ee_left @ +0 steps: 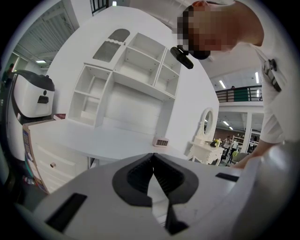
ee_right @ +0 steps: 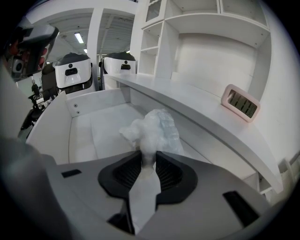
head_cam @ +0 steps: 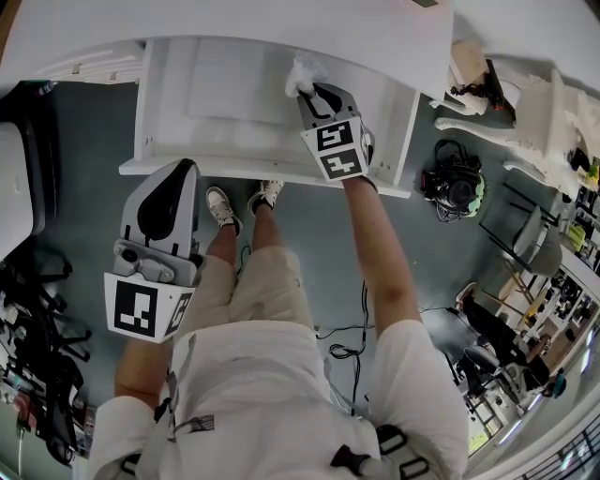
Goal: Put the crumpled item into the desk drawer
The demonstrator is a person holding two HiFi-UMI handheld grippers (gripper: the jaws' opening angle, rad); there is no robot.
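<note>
A crumpled white plastic wad (ee_right: 152, 131) is pinched between the black jaws of my right gripper (ee_right: 149, 161), which is shut on it. In the head view that wad (head_cam: 303, 75) hangs over the back of the pulled-out white desk drawer (head_cam: 169, 112), with the right gripper (head_cam: 314, 94) just behind it. My left gripper (head_cam: 167, 202) is held low at the left, in front of the drawer's front panel. Its jaws are shut with nothing between them (ee_left: 153, 165).
The white desktop (head_cam: 281, 23) overhangs the drawer's back. A small pink clock (ee_right: 240, 102) sits on the desk under the white shelf hutch (ee_right: 211, 28). A flat white liner (head_cam: 234, 89) lies in the drawer. Chairs and gear (head_cam: 455, 183) stand on the floor at the right.
</note>
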